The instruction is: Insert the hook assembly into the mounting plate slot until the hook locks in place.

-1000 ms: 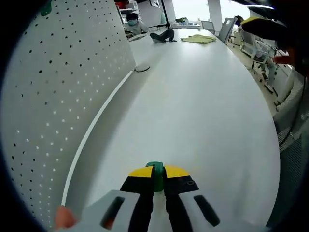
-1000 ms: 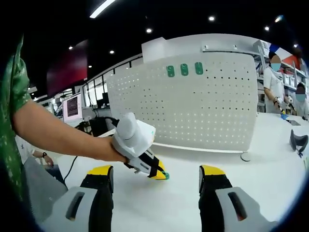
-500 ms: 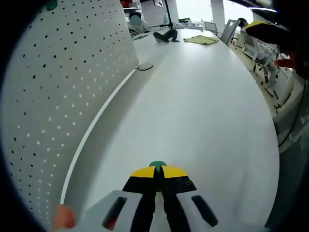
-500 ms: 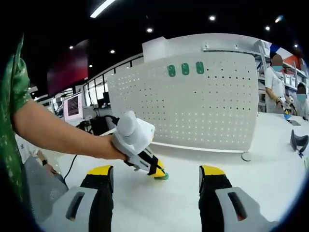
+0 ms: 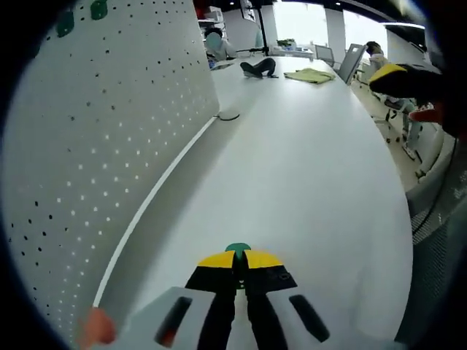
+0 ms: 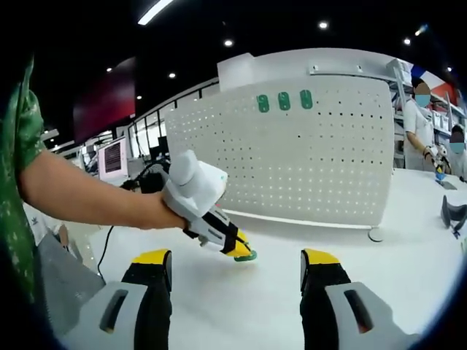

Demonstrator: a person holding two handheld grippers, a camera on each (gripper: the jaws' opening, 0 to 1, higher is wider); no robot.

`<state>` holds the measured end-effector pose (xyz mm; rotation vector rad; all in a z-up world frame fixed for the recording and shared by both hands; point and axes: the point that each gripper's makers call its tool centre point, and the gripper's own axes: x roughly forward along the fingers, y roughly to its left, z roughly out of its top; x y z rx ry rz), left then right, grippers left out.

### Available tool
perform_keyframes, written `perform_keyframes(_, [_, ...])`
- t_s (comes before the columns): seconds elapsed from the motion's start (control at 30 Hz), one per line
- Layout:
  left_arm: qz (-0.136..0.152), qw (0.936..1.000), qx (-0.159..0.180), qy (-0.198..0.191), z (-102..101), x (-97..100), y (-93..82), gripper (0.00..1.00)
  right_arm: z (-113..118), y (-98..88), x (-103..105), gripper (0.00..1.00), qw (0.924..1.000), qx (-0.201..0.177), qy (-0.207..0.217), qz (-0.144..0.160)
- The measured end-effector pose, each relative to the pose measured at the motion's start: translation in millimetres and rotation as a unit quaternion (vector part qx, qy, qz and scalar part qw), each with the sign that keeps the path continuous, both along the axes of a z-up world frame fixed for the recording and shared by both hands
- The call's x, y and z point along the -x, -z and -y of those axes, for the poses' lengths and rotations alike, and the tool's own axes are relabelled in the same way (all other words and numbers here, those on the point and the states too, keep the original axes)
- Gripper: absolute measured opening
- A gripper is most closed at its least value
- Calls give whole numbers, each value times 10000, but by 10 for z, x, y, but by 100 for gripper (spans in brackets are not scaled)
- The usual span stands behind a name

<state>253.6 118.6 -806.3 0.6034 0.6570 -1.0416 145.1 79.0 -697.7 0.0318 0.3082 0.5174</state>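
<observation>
We've got the green hook (image 5: 236, 250) pinched tight in the left gripper (image 6: 241, 251), low over the table (image 5: 306, 182) beside the pegboard (image 6: 321, 153); right gripper (image 6: 237, 266) gapes wide, holding nothing, keeping everything in sight

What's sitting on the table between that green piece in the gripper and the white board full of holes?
Nothing: the right gripper view shows bare white table between the green hook and the pegboard.

A long white table (image 5: 306, 182) carries an upright white pegboard (image 6: 306, 157) — and, far off, a yellow-green cloth (image 5: 310, 74).
</observation>
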Motion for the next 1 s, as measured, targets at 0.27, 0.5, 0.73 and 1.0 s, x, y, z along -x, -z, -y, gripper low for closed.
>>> perform_keyframes(0.27, [71,9993,336,-117,-33,14,-226,3,-58,24,22,72,9999,73,-108,-37])
perform_keyframes(0.5, [145,9983,536,-170,-75,40,-382,3,-92,47,31,72,9998,85,-186,-90])
perform_keyframes(0.73, [137,9950,934,-317,-113,68,-567,3,-136,70,45,71,9995,130,-260,-132])
perform_keyframes(1.0, [244,9910,1241,-433,-240,100,-782,3,-183,11,27,69,9995,117,-279,-99])
